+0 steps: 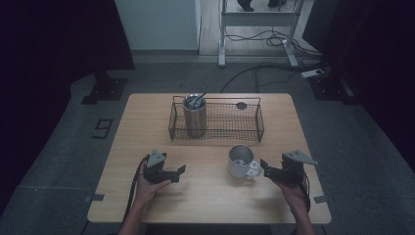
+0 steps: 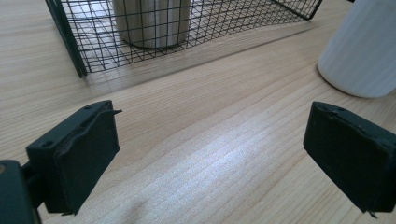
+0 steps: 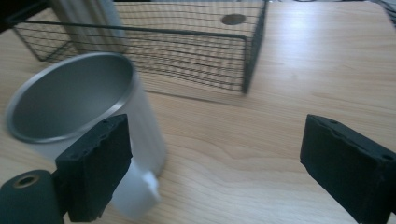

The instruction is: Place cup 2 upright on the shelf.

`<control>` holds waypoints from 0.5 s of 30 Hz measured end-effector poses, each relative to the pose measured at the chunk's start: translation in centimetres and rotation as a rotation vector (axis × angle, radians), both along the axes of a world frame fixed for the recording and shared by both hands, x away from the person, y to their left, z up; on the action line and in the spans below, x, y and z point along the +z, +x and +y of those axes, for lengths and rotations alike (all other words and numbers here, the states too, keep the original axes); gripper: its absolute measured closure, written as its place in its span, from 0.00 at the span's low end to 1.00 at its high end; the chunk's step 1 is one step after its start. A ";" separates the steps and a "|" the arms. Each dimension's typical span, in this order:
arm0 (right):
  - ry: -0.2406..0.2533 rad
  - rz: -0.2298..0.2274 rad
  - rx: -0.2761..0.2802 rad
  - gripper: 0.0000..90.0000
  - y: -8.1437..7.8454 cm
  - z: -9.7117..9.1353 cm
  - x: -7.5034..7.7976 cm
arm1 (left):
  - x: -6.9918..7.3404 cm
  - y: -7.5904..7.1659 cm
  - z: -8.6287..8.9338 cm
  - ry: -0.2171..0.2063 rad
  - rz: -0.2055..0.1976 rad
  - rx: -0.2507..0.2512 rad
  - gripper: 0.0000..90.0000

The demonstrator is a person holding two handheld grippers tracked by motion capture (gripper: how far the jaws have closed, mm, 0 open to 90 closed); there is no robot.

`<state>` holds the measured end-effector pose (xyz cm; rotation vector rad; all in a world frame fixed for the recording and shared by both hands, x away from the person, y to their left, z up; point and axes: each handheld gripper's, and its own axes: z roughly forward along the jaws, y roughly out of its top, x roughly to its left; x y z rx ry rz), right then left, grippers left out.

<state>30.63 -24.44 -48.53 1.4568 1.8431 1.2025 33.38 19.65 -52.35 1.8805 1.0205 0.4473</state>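
High view: right gripper [image 1: 265, 167], jaws open and empty, sits just right of the white mug [image 1: 241, 161]. Left gripper [image 1: 180, 172], also open, rests well left of the mug. Best to close squarely on the mug's handle [image 1: 254, 171].

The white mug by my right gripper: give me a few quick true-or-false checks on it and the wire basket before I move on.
1. The white mug stands upright on the table. True.
2. The mug is inside the wire basket. False: it stands in front of the basket.
3. The steel tumbler stands in the basket's left end. True.
4. The right gripper is clamped on the mug's handle. False: its jaws stand open beside it.
5. The left gripper is open and holds nothing. True.
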 end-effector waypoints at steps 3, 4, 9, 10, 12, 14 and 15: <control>0.005 -0.003 0.026 0.08 0.0 0.7 0.4 | -0.1 -0.1 0.2 -0.002 0.003 0.005 0.04; 0.008 -0.005 0.034 0.08 0.0 0.9 0.5 | -0.1 -0.1 0.2 -0.001 0.005 0.006 0.04; 0.012 -0.002 0.062 0.08 0.3 1.9 0.6 | -0.4 -0.1 -0.2 0.007 0.014 0.000 0.04; 0.011 0.000 0.066 0.07 0.4 2.1 0.6 | -0.5 -0.1 -0.3 0.010 0.017 -0.005 0.04; 0.011 0.006 0.076 0.07 0.5 2.4 0.5 | -0.6 -0.2 -0.4 0.014 0.019 -0.005 0.04; 0.011 0.009 0.086 0.06 0.6 2.8 0.5 | -0.6 -0.2 -0.4 0.018 0.021 -0.004 0.04; 0.011 0.008 0.092 0.06 0.7 3.0 0.5 | -0.6 -0.2 -0.4 0.018 0.021 -0.003 0.04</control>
